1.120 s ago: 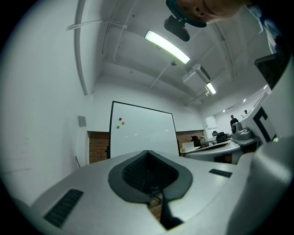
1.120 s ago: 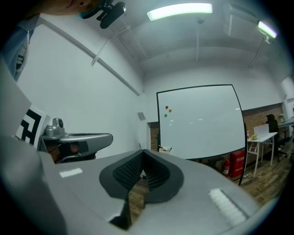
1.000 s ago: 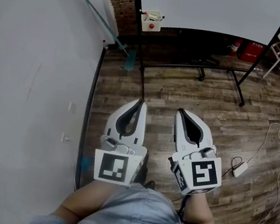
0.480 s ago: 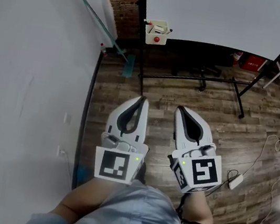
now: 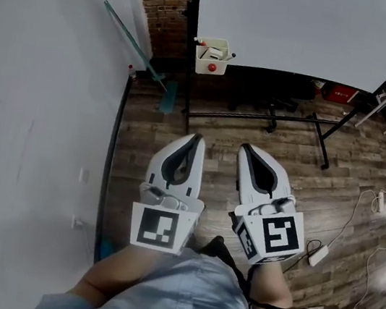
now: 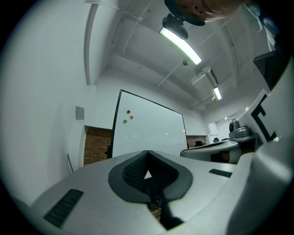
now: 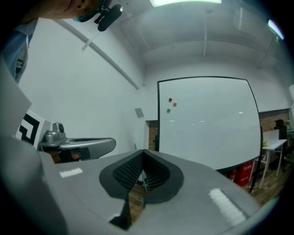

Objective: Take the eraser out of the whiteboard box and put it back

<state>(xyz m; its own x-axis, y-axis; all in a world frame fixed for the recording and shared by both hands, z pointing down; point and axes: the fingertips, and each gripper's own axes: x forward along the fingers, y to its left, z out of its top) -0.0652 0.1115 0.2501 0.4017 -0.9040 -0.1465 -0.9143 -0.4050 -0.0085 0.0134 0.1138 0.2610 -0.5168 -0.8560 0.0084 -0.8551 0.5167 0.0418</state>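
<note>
Box [image 5: 203, 63] at whiteboard [image 5: 310, 23] corner: small items inside, indistinct.

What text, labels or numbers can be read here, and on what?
No legible text in any view.
On the red box beneath the whiteboard: any print is too small and blurred to read.
Cubes on the left gripper and right gripper: black-and-white square markers, not words.
The whiteboard itself: no writing, only coloured magnets.

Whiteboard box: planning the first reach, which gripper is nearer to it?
Left. The left gripper lines up almost directly below the whiteboard box in the head view, well short of it; the right gripper is alongside, offset to the right.
</note>
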